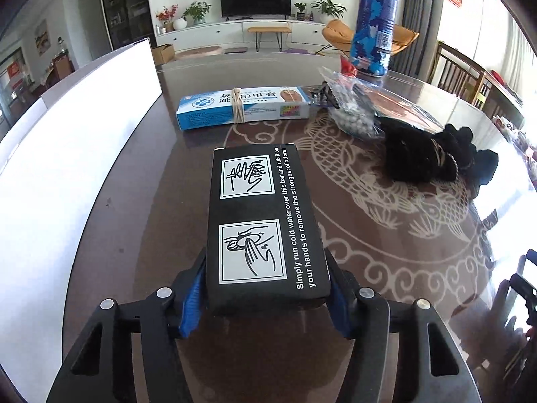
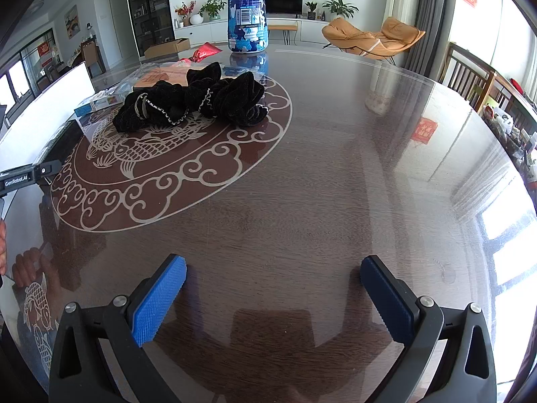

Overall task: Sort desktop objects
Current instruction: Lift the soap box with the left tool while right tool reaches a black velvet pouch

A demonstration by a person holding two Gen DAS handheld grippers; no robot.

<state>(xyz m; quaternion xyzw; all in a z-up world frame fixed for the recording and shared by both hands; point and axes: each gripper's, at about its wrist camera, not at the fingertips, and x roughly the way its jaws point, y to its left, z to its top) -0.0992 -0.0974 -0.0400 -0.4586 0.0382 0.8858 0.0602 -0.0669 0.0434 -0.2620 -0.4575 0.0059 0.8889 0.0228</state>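
Left wrist view, far left: a white panel (image 1: pixel 77 154) stands along the edge of the dark glossy table (image 1: pixel 161 174). Beyond it, toward the middle, a blue-and-white carton (image 1: pixel 245 107) bound with a rubber band lies flat on the tabletop. At centre, the left gripper (image 1: pixel 265 288) is clenched on the near end of a black box (image 1: pixel 263 221) printed with hand-washing diagrams; its blue pads (image 1: pixel 191 305) press against both long sides, and the box projects forward over the table. Whether its far end rests on the surface cannot be told. Right of the carton lies a clear plastic bag of small white beads (image 1: pixel 352 114), partly over a flat reddish packet (image 1: pixel 399 104). Behind them stands an upright blue camouflage-patterned canister (image 1: pixel 374 23). Nearer and further right, a bundle of black velvet fabric (image 1: pixel 436 158) lies on the carp motif inlaid in the table. Right wrist view: the same fabric sits left of centre on the motif, canister upright behind it. The right gripper (image 2: pixel 273 299) hangs over bare tabletop, jaws released and wide apart, nothing between its blue pads (image 2: pixel 157 299).
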